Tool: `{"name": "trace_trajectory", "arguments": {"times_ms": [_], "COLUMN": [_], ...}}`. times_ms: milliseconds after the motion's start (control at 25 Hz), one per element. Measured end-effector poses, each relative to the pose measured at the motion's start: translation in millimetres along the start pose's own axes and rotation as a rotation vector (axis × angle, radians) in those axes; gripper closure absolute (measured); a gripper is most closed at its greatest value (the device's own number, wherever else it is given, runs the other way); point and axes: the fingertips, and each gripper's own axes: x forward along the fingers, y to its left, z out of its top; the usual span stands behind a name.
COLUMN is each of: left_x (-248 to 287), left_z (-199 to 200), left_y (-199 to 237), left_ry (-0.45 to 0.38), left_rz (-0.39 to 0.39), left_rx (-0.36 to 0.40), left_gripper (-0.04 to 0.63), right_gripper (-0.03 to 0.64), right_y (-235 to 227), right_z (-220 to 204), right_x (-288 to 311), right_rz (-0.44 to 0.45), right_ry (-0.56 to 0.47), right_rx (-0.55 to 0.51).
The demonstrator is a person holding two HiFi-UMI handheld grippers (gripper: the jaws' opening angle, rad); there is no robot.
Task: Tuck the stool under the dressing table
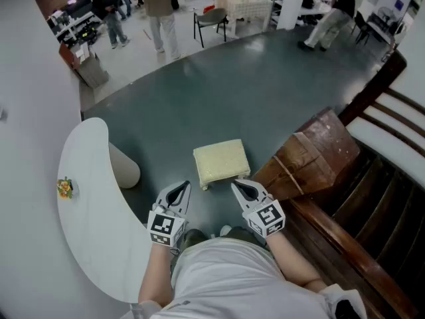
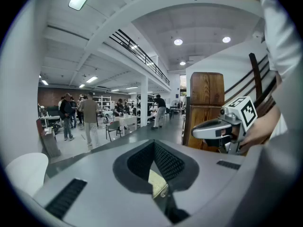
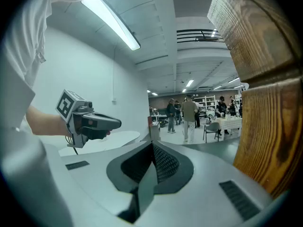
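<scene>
The stool, low with a cream cushion, stands on the dark grey floor just ahead of both grippers. The white curved dressing table lies to its left. My left gripper is shut and empty, its tip a little short of the stool's near left corner. My right gripper is also shut and empty, close to the near right corner. In the left gripper view a cream sliver of the stool shows below the closed left gripper, and the right gripper hangs alongside. The right gripper view shows the right gripper with the left gripper beside it.
A dark wooden bed end rises right of the stool. The table's white pedestal stands left of the stool, and a small flower ornament sits on the tabletop. Several people and a chair are far back.
</scene>
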Motion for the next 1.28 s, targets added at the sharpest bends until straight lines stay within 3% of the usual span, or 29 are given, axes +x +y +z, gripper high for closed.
{"name": "trace_trajectory", "arguments": {"times_ms": [280,560,920,1280], "left_x": [-5.8,2.3,87.2,162.8], "left_z": [-7.5,-32.2,-39.4,-43.4], "left_y": [-6.4,14.0,80.4,189.5], "left_ry": [0.026,0.068,0.058,0.098], "left_rz": [0.059,0.076,-0.075,-0.229], "left_rx": [-0.024,-0.075,-0.081,-0.064], "left_gripper": [0.594,0.594,0.594,0.594], "right_gripper": [0.607,0.607,0.607,0.607], "right_y": [-11.8,-9.5,-52.6,-98.1], "right_z": [-3.5,-19.1,-26.4,-20.3], "right_x": [-0.3,19.9,88.2,189.1], "right_rz": [0.007,0.033,-0.076,-0.218], "right_ry": [-0.023,0.029,0.105,0.191], "right_rx": [0.038,0.043,0.061,0.095]}}
